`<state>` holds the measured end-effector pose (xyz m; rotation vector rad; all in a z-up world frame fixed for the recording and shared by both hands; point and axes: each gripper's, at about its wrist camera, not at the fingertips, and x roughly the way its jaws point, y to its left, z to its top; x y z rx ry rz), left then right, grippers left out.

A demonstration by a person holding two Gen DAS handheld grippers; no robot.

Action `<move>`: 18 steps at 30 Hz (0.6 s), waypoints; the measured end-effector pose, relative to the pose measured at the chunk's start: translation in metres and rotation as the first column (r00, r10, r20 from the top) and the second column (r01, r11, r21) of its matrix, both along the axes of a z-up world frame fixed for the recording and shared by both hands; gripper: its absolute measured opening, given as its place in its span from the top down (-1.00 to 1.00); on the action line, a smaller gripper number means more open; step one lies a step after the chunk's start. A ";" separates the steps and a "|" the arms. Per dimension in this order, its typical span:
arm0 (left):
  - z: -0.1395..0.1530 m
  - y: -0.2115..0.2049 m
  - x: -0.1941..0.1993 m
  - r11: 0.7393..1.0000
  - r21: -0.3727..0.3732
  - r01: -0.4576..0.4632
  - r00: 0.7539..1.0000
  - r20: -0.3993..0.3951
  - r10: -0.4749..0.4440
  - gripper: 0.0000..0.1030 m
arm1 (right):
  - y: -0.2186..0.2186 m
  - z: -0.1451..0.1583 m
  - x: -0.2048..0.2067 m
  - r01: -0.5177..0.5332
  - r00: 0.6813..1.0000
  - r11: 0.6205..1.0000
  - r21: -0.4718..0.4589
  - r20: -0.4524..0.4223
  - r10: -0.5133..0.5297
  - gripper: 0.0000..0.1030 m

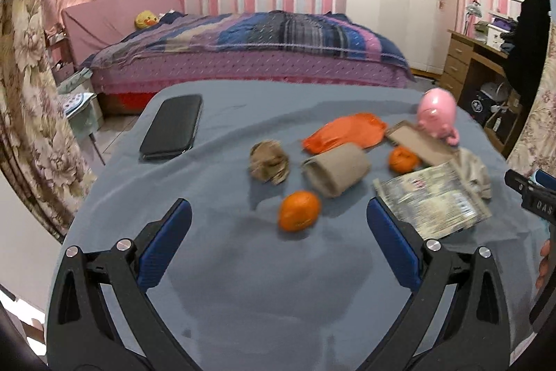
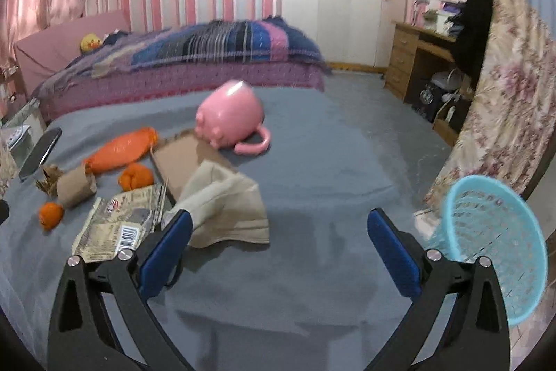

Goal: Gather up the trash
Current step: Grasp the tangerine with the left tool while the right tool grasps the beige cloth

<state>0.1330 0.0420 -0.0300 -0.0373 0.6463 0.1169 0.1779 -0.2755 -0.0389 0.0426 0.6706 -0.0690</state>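
On the grey-blue cloth lie a crumpled brown paper ball [image 1: 269, 166], a cardboard tube [image 1: 336, 173], an orange plastic bag [image 1: 344, 131], a printed foil wrapper [image 1: 434, 201], a flat cardboard piece [image 1: 418, 143] and a beige crumpled sheet [image 2: 226, 207]. My left gripper [image 1: 278, 218] stands open above the cloth, just short of a tangerine [image 1: 299, 210]. My right gripper [image 2: 279, 228] is open too, its left finger [image 2: 166, 252] beside the beige sheet and the wrapper [image 2: 120, 225]. A light blue mesh basket [image 2: 493, 242] sits off the table's right edge.
A second tangerine [image 1: 402, 159] lies by the cardboard, a pink pig mug [image 2: 229, 119] lies tipped at the back, and a black phone [image 1: 173, 126] rests at the far left. Behind the table stand a bed [image 1: 243, 54], a wardrobe and a wooden desk [image 2: 417, 58].
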 end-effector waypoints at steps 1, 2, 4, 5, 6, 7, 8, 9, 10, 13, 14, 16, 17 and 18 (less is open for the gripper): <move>-0.003 0.001 0.000 1.000 -0.002 -0.006 1.000 -0.005 0.006 -0.89 | 0.002 -0.003 0.006 -0.006 1.000 1.000 0.013 -0.008 0.006 -0.91; -0.007 0.004 0.002 1.000 -0.006 -0.011 1.000 -0.012 0.011 -0.89 | 0.002 -0.005 0.010 -0.012 1.000 1.000 0.016 -0.010 0.012 -0.91; -0.013 0.009 0.005 1.000 -0.011 -0.017 1.000 -0.023 0.017 -0.89 | 0.009 -0.009 0.021 -0.030 0.999 0.999 0.010 -0.013 0.030 -0.91; -0.014 0.009 0.007 1.000 -0.012 -0.018 1.000 -0.025 0.018 -0.89 | 0.011 -0.010 0.025 -0.032 0.999 0.999 0.008 -0.013 0.032 -0.91; -0.017 0.009 0.008 1.000 -0.013 -0.019 0.999 -0.027 0.018 -0.89 | 0.014 -0.012 0.030 -0.035 0.999 0.999 0.010 -0.016 0.035 -0.91; -0.018 0.010 0.009 1.000 -0.013 -0.018 0.999 -0.030 0.018 -0.89 | 0.016 -0.014 0.035 -0.040 0.999 0.999 0.019 -0.021 0.041 -0.91; -0.021 0.010 0.011 1.000 -0.012 -0.019 0.999 -0.035 0.018 -0.89 | 0.018 -0.018 0.038 -0.044 0.999 0.999 0.022 -0.032 0.044 -0.89; -0.023 0.011 0.013 1.000 -0.008 -0.020 0.999 -0.041 0.019 -0.89 | 0.021 -0.020 0.042 -0.046 0.998 0.999 0.020 -0.043 0.046 -0.86; -0.025 0.011 0.014 1.000 -0.006 -0.020 0.999 -0.046 0.019 -0.89 | 0.023 -0.022 0.045 -0.049 0.997 0.999 0.016 -0.053 0.050 -0.71; -0.030 0.010 0.021 1.000 -0.019 -0.013 0.998 -0.063 0.012 -0.89 | 0.023 -0.028 0.053 -0.076 0.992 0.995 0.056 -0.096 0.082 -0.22; -0.032 0.009 0.024 0.999 -0.034 -0.007 0.997 -0.071 0.004 -0.89 | 0.021 -0.029 0.053 -0.085 0.991 0.993 0.078 -0.097 0.092 -0.17; -0.034 0.006 0.027 0.999 -0.043 0.003 0.997 -0.078 -0.006 -0.89 | 0.020 -0.028 0.053 -0.091 0.991 0.992 0.088 -0.094 0.100 0.15; -0.035 0.003 0.029 0.999 -0.042 0.007 0.997 -0.079 -0.011 -0.89 | 0.018 -0.027 0.051 -0.098 0.991 0.991 0.087 -0.087 0.105 0.26; -0.035 0.001 0.030 0.999 -0.040 0.009 0.997 -0.077 -0.012 -0.89 | 0.016 -0.025 0.050 -0.101 0.991 0.991 0.087 -0.081 0.108 0.49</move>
